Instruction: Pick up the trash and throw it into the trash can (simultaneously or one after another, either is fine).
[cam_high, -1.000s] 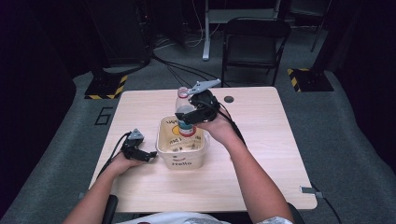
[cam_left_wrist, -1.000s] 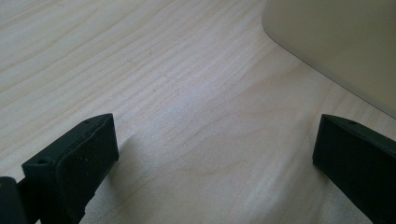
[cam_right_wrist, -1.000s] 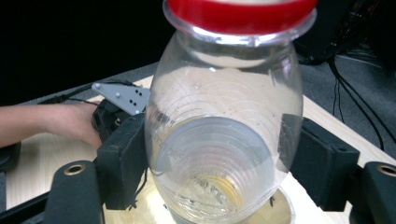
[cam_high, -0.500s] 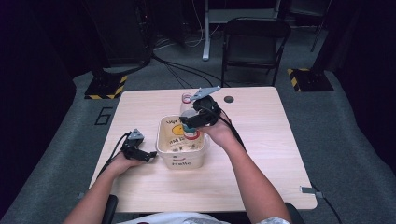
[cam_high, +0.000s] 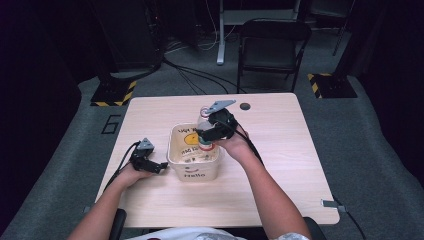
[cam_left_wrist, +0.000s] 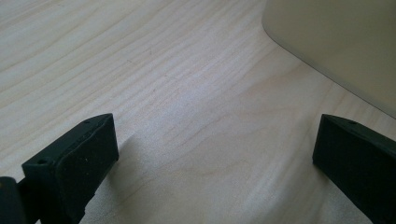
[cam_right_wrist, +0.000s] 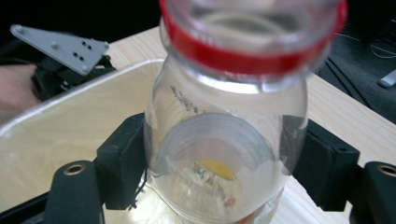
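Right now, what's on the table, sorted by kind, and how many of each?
Clear bottle, red band at the neck, held over the tub: 1
Cream tub with printed words: 1
Grippers, left gripper and right gripper: 2
Total: 4

The tub (cam_high: 193, 165) is standing mid-table with the left gripper (cam_high: 161, 165) sitting just beside its left wall and the bottle (cam_high: 204, 131) in the right gripper (cam_high: 206, 136) hanging over its opening, while the table (cam_high: 290, 165) to the right is lying open.
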